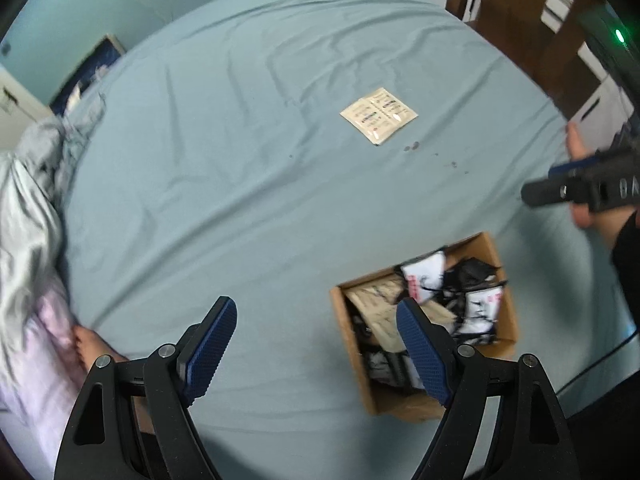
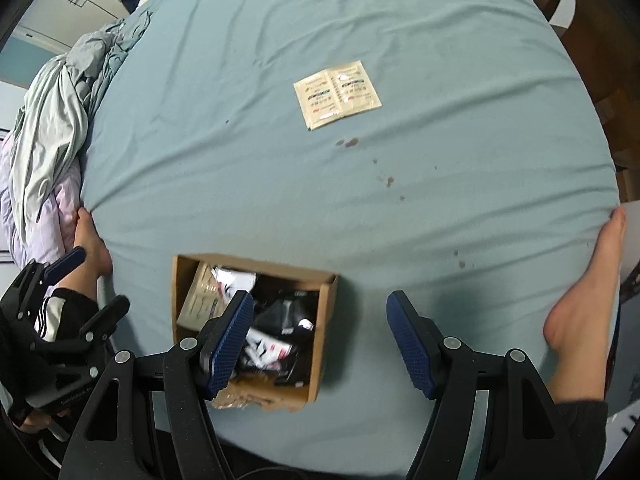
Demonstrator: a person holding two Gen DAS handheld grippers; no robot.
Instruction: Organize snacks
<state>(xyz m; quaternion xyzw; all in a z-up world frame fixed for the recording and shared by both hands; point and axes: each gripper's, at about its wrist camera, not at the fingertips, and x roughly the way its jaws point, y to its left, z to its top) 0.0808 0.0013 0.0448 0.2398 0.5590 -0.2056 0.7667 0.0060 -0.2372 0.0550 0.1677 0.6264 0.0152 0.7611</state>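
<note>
Below, the cardboard box (image 2: 325,320) of snacks sits under the right hand-held gripper (image 2: 320,344), whose spread jaws grip nothing.

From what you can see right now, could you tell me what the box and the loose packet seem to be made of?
The box looks like plain brown cardboard, matte, with a torn, ragged near edge. The packet seems to be a thin beige sachet, paper or film, lying flat on the sheet with printed lettering; blur leaves its finish open.
</note>
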